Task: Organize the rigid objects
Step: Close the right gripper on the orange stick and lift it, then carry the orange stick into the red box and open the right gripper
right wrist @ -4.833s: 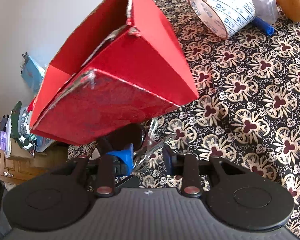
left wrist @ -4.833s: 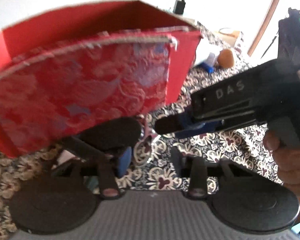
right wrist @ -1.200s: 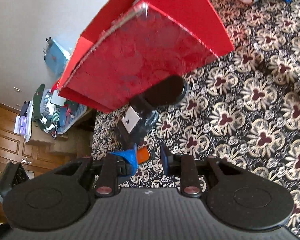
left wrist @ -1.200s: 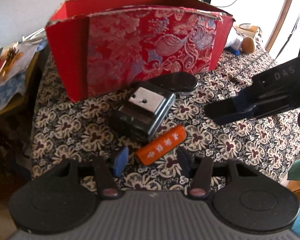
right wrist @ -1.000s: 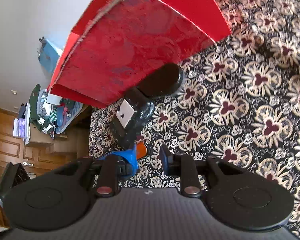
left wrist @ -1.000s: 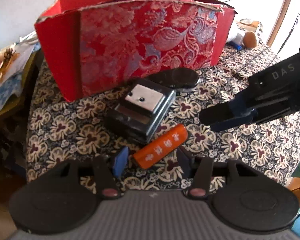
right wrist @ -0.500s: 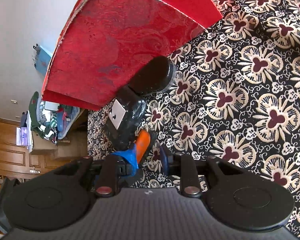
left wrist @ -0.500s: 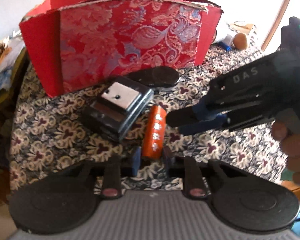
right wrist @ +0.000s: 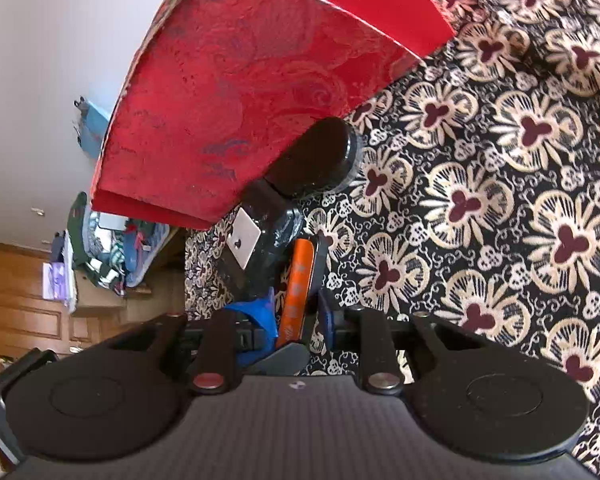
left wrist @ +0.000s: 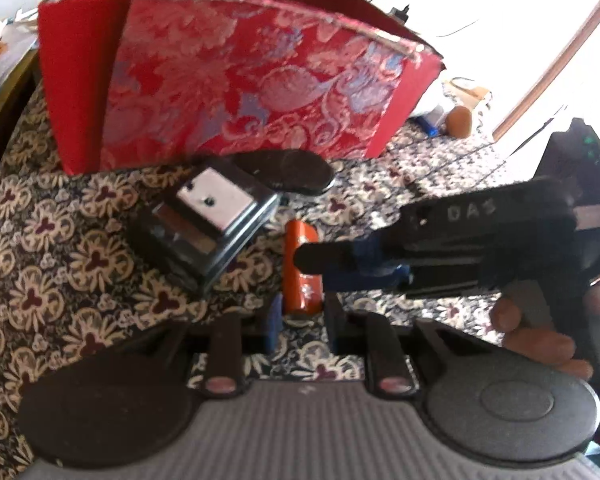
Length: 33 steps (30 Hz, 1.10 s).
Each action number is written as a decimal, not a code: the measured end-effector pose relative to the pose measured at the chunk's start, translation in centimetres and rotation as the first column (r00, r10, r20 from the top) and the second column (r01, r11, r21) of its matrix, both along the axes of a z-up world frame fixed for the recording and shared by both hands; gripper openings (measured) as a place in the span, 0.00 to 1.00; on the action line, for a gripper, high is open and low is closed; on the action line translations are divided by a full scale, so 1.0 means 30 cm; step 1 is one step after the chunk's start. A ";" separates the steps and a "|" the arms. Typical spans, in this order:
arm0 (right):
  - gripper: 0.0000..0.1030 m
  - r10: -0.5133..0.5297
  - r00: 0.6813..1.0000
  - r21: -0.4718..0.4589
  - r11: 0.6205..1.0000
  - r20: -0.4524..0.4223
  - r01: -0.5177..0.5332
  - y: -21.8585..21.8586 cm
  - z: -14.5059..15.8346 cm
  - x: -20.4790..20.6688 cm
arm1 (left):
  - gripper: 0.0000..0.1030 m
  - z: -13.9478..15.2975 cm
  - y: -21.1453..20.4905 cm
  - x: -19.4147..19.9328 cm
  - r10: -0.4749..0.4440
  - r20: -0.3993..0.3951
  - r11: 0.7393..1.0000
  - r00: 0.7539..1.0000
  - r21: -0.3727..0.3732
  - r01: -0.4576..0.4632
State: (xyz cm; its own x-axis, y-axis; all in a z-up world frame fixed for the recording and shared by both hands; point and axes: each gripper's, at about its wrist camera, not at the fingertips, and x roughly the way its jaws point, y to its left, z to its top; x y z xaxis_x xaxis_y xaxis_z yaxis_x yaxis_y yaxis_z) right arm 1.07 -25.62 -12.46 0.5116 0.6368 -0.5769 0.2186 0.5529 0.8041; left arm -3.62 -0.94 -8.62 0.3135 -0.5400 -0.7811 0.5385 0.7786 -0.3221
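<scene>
The left gripper [left wrist: 300, 316] clamps the orange tube [left wrist: 300, 268] at its near end; stiff, light, likely slippery. The right gripper [left wrist: 312, 258] is closed, empty.

Daylit – window glare upper right, motion-blurred, fisheye-bent edges.

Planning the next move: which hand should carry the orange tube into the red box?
Left. The left gripper is shut on the orange tube; the right gripper hovers shut, empty.
</scene>
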 end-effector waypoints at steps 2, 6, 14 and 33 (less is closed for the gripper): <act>0.05 -0.010 1.000 0.003 1.000 0.008 0.010 -0.007 0.001 -0.009 | 0.18 0.005 -0.015 -0.001 -0.015 0.011 1.000 1.000 0.006 0.015; 0.05 -0.016 1.000 -0.015 1.000 0.002 0.016 -0.015 0.002 -0.013 | 0.18 0.013 -0.045 0.002 -0.042 0.013 0.999 0.999 0.008 0.042; 0.00 -0.044 0.988 -0.024 0.999 0.146 0.048 -0.083 0.198 -0.063 | 0.18 0.205 -0.075 0.015 -0.090 0.114 0.986 0.989 -0.129 0.104; 0.00 0.191 0.918 -0.156 0.977 0.349 -0.144 0.050 0.481 0.555 | 0.18 0.404 -0.060 0.511 0.062 0.235 0.996 0.970 -0.070 -0.046</act>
